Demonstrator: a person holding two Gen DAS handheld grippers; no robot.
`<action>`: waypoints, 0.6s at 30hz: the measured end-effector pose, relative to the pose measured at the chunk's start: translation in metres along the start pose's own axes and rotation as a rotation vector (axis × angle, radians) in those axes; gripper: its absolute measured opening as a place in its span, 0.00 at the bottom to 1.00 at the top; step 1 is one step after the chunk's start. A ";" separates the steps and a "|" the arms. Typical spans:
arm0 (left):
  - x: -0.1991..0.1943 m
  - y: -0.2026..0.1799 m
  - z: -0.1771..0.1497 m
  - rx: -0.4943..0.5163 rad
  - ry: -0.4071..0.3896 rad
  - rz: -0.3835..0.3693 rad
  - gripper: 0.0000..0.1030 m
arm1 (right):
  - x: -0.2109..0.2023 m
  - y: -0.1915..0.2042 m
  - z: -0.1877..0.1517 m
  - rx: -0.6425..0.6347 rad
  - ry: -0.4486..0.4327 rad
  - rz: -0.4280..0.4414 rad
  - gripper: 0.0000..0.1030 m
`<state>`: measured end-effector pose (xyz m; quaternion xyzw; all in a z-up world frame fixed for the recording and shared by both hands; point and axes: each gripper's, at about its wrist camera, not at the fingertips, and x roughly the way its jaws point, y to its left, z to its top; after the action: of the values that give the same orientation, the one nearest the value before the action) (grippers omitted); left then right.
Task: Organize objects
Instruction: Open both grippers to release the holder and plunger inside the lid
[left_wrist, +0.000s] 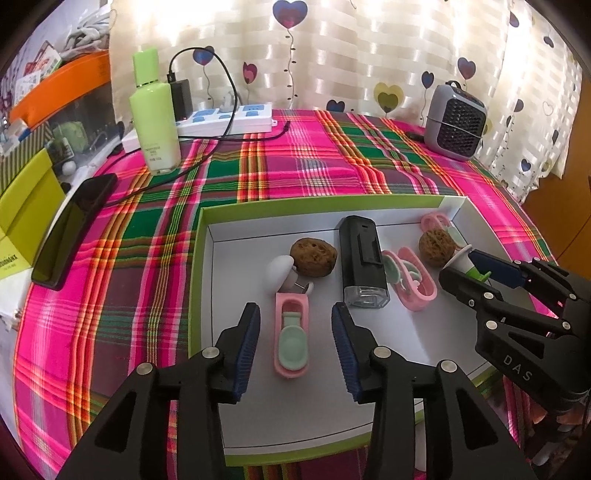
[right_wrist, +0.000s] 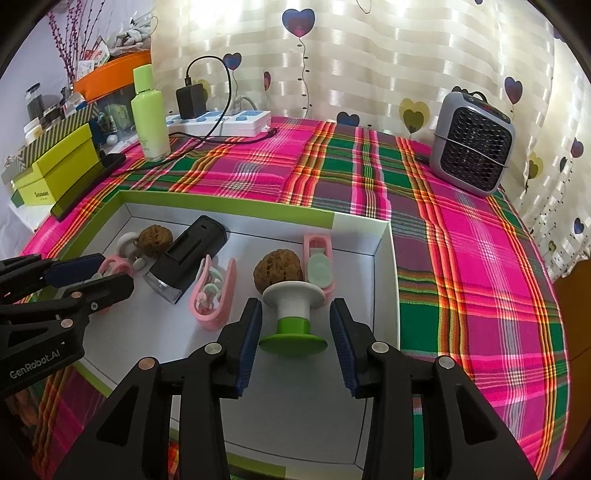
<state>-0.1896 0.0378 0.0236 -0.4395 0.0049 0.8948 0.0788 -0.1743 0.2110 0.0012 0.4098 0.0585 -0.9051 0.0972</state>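
Note:
A white tray with a green rim (left_wrist: 321, 201) lies on the plaid cloth. My left gripper (left_wrist: 295, 339) stands open astride a pink clip with a mint pad (left_wrist: 291, 332), and its pads are clear of the clip. My right gripper (right_wrist: 295, 332) is open around an upright white and green spool (right_wrist: 293, 314), with a gap on each side. The tray (right_wrist: 384, 258) also holds two brown walnuts (left_wrist: 313, 257) (right_wrist: 279, 269), a black device (left_wrist: 362, 258), two more pink clips (left_wrist: 410, 282) (right_wrist: 319, 264) and a white mushroom-shaped piece (left_wrist: 280, 271).
At the back stand a green bottle (left_wrist: 155, 118), a power strip with a charger and cable (left_wrist: 229, 120) and a grey fan heater (left_wrist: 456, 122). A dark phone (left_wrist: 74, 229) lies at the table's left edge. Lime boxes (right_wrist: 59, 166) are stacked beyond it.

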 end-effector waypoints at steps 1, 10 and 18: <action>0.000 0.000 0.000 -0.001 0.000 -0.002 0.39 | -0.001 0.000 0.000 0.000 -0.001 -0.001 0.39; -0.004 0.003 -0.003 -0.021 -0.004 -0.019 0.42 | -0.008 -0.004 -0.003 0.023 -0.016 0.005 0.39; -0.017 0.002 -0.007 -0.032 -0.024 -0.027 0.43 | -0.021 -0.004 -0.007 0.046 -0.039 0.020 0.39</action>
<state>-0.1740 0.0335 0.0320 -0.4298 -0.0163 0.8988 0.0842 -0.1563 0.2186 0.0130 0.3949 0.0316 -0.9129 0.0981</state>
